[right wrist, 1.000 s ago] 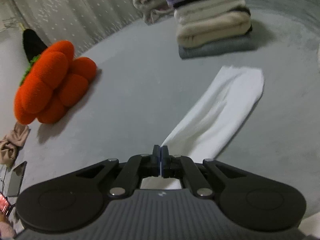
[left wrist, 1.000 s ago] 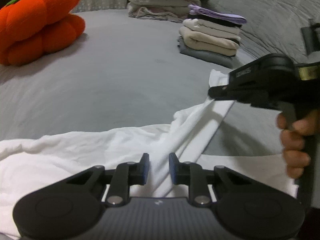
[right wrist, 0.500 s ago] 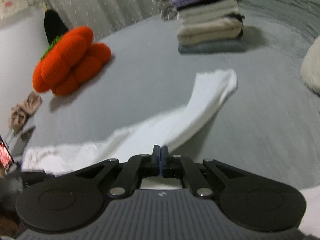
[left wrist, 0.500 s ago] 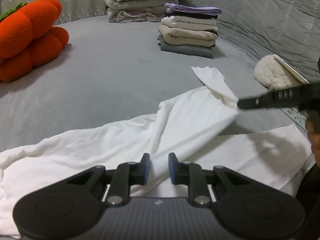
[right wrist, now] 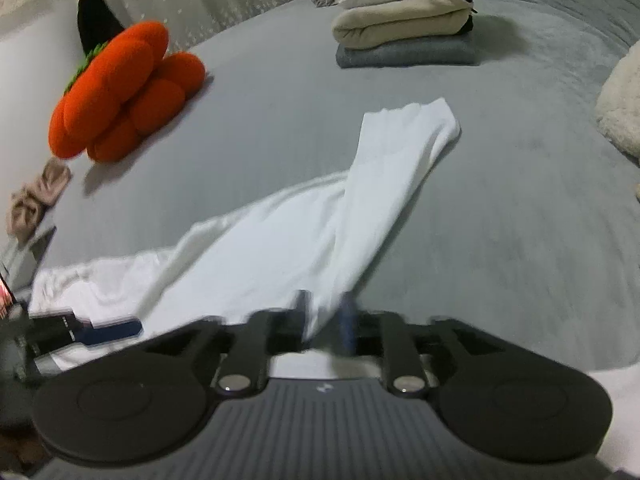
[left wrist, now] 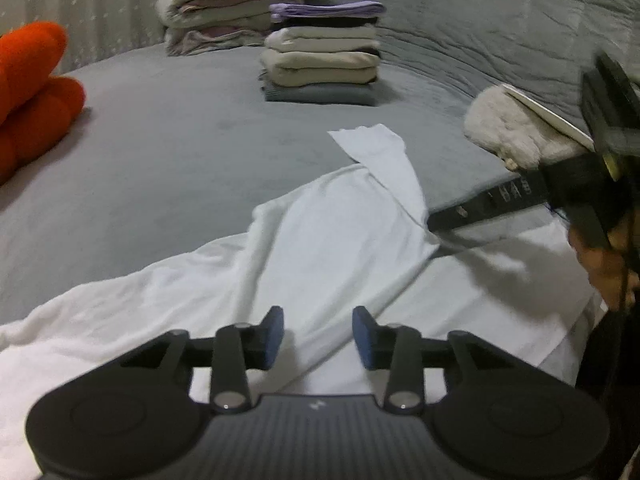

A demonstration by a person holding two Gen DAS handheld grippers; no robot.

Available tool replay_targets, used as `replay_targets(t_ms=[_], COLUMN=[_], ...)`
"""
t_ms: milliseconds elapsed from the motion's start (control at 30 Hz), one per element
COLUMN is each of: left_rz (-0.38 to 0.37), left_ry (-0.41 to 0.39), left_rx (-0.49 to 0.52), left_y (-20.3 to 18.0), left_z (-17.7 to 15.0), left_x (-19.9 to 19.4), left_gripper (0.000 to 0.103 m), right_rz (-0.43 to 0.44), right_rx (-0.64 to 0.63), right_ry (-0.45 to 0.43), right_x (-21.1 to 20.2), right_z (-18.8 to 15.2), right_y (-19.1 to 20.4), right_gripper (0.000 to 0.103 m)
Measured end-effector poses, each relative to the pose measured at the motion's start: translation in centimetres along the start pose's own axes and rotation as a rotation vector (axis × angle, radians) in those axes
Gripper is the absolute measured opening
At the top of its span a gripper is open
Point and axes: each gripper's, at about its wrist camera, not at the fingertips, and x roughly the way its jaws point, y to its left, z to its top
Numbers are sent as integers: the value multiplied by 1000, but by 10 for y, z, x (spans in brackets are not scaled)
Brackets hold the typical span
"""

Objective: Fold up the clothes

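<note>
Left wrist view: the left gripper [left wrist: 318,330] hangs low over a white long-sleeved garment [left wrist: 312,248] spread on a grey bedspread [left wrist: 180,152]. Its jaws stand well apart, blue pads [left wrist: 274,330] on either side of bare white cloth, gripping nothing. One sleeve [left wrist: 380,160] of the garment lies folded back across the body, its cuff end pointing up the bed. At the right edge the right gripper [left wrist: 434,226] reaches in, its fingertips at the sleeve's edge; whether they pinch the cloth cannot be told from here. The hand [left wrist: 604,264] that carries it shows partly at the frame's edge. Behind, a stack of folded clothes [left wrist: 324,60] sits on the bedspread, with a second, looser pile of laundry [left wrist: 224,8] further back. An orange plush pumpkin [left wrist: 32,92] lies at the left, a cream fluffy item [left wrist: 512,136] at the right.

Right wrist view: the right gripper [right wrist: 326,318] appears blurred, its jaws parted by a modest gap, and a fold of the garment [right wrist: 280,248] runs down between them without being clamped. The sleeve [right wrist: 404,148] stretches away from the jaws across the bedspread [right wrist: 500,200], ending well short of the stack of folded clothes [right wrist: 404,20]. The plush pumpkin [right wrist: 124,88] sits at the left with a small beige crumpled cloth [right wrist: 36,200] near it. The left gripper [right wrist: 108,330] shows at the lower left, over the garment's body.
</note>
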Motion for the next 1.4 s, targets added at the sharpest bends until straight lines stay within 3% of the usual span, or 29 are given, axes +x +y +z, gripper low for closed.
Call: replay_targets(t_ms=[33, 367, 500, 600, 667, 733, 867, 1100, 1400], left_rz=[-4, 38, 53, 52, 51, 55, 55, 33, 19], left_ry=[0, 10, -7, -24, -41, -65, -116, -205, -324], left_rx=[8, 52, 30, -5, -30, -47, -77, -119, -135], left_y=[-2, -15, -13, -7, -1, 3, 12, 27, 47], left_z=[-1, -10, -9, -7, -5, -3, -1, 4, 4], left_x=[1, 14, 14, 11, 8, 4, -8, -35, -81], left_gripper=[41, 40, 25, 12, 6, 3, 2, 2, 1], right_rz=[-3, -78, -110, -137, -153, -150, -146, -112, -48], right_rx=[8, 99, 83, 58, 40, 41, 47, -2, -98], right_ry=[-7, -66, -130, -170, -189, -205, -255, -423, -560], right_x=[1, 40, 50, 57, 60, 60, 51, 3, -47], right_z=[3, 30, 35, 38, 40, 41, 45, 53, 55], right_y=[-2, -18, -17, -16, -15, -16, -13, 13, 50], right_gripper=[58, 58, 57, 43, 22, 10, 9, 9, 9])
